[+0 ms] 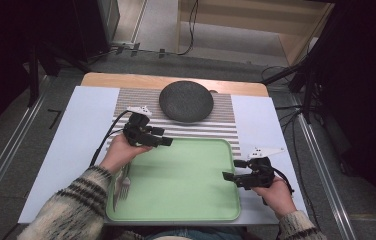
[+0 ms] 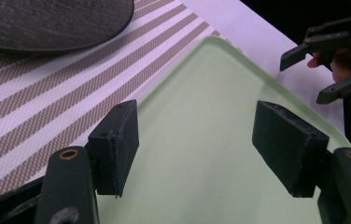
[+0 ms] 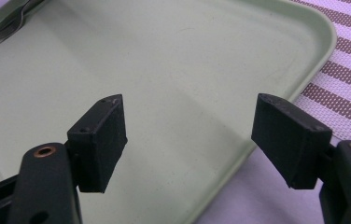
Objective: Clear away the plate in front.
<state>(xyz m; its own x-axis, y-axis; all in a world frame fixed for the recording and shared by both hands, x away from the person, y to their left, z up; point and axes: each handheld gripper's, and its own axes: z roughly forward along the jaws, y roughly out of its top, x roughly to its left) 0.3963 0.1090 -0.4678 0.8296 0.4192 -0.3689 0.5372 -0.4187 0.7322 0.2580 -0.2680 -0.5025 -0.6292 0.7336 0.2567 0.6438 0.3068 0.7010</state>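
High view: green tray [image 1: 186, 200] on white table cover [image 1: 76, 130], its far edge at striped mat [image 1: 226, 127] | fork [image 1: 124, 186] lies in tray at left rim | dark plate [image 1: 186, 101] on mat beyond tray | left gripper [image 1: 162, 141] jaws apart, empty, over tray's far-left corner | right gripper [image 1: 230, 169] jaws apart, empty, at tray's right rim

1 tray [image 1: 176, 212], 1 plate [image 1: 186, 101], 1 fork [image 1: 124, 184], 1 placemat [image 1: 136, 100]
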